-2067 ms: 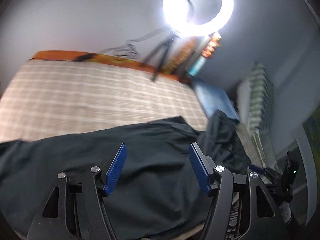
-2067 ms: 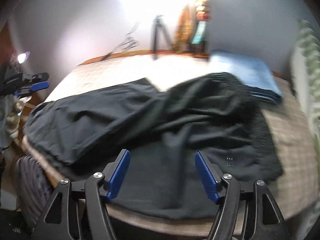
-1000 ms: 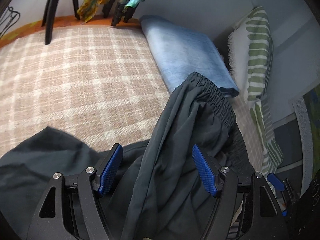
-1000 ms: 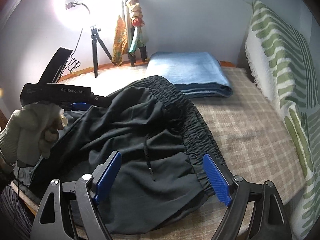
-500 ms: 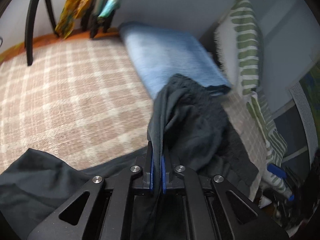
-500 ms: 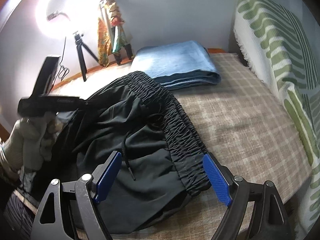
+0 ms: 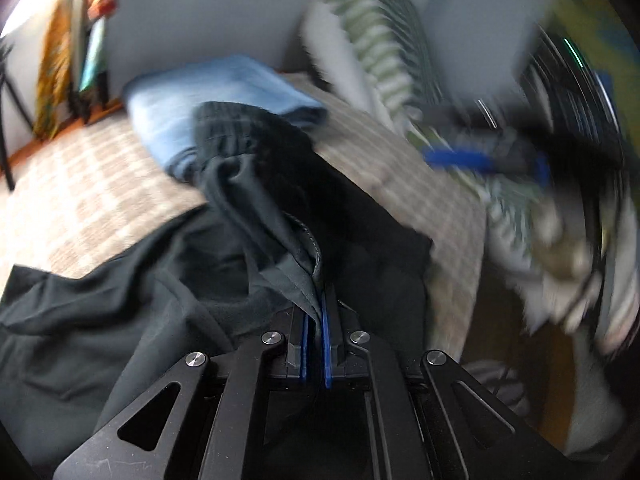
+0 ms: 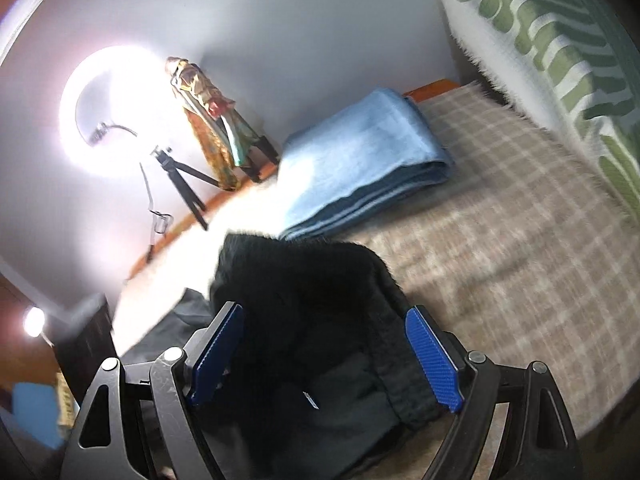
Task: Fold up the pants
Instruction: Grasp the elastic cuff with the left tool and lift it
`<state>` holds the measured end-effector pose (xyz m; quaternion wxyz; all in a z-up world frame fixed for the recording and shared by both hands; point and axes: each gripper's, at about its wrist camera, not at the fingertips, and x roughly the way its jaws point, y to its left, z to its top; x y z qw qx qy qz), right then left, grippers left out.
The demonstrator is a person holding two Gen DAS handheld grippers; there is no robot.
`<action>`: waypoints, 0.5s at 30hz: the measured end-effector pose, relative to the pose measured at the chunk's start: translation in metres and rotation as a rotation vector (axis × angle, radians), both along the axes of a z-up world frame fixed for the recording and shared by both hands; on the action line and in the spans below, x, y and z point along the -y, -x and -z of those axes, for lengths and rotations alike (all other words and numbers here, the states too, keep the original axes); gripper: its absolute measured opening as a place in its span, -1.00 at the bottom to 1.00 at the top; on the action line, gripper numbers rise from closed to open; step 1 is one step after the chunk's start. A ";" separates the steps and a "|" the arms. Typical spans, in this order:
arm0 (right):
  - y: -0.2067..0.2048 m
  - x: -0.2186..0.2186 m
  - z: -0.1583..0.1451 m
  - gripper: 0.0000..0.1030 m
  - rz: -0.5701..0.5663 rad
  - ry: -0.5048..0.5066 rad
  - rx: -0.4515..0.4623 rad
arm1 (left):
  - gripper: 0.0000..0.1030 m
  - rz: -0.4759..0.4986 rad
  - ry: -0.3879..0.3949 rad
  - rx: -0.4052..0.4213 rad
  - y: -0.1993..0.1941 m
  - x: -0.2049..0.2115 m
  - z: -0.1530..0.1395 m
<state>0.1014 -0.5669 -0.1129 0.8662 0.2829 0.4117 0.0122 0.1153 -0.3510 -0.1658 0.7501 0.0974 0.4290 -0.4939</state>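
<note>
The black pants (image 7: 280, 216) lie bunched on the plaid bed cover (image 7: 80, 200), near the front edge of the bed, with the gathered elastic waistband (image 7: 224, 128) raised toward the far side and resting against a folded blue blanket (image 7: 224, 92). The left gripper (image 7: 316, 320) is closed tight on a stitched fold of the dark fabric, which rises from between its blue pads (image 7: 326, 344) in a taut ridge up to the waistband. The rest of the cloth spreads in loose wrinkles to the left and toward the camera.

In the right wrist view the right gripper (image 8: 324, 356) has its fingers spread wide, one blue pad on each side of the heaped pants (image 8: 304, 320), gripping nothing; whether the pads touch the cloth cannot be told. A strip of waistband runs just inside its right finger.

The blue blanket (image 8: 360, 160) sits just behind the pants, between them and the wall. A green-and-white striped cushion (image 8: 560, 40) stands along the right side of the bed. At the back left a ring light (image 8: 100, 112) on a small tripod (image 8: 180, 180) glares brightly, with a colourful cloth (image 8: 212, 120) hanging beside it.

The bed cover (image 8: 500, 240) lies bare to the right of the pants, up to the cushion. The left wrist view is heavily blurred on its right side, where a blue-tipped object (image 7: 460, 158) shows beyond the bed's edge.
</note>
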 end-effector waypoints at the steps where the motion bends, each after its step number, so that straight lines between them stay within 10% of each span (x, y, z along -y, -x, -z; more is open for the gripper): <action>1: -0.004 0.002 0.001 0.69 -0.005 -0.016 -0.009 | -0.93 0.031 -0.015 0.026 0.011 0.005 0.002; 15: -0.028 0.031 0.064 0.71 -0.056 -0.303 -0.211 | -0.93 0.225 -0.121 0.173 0.078 0.040 0.028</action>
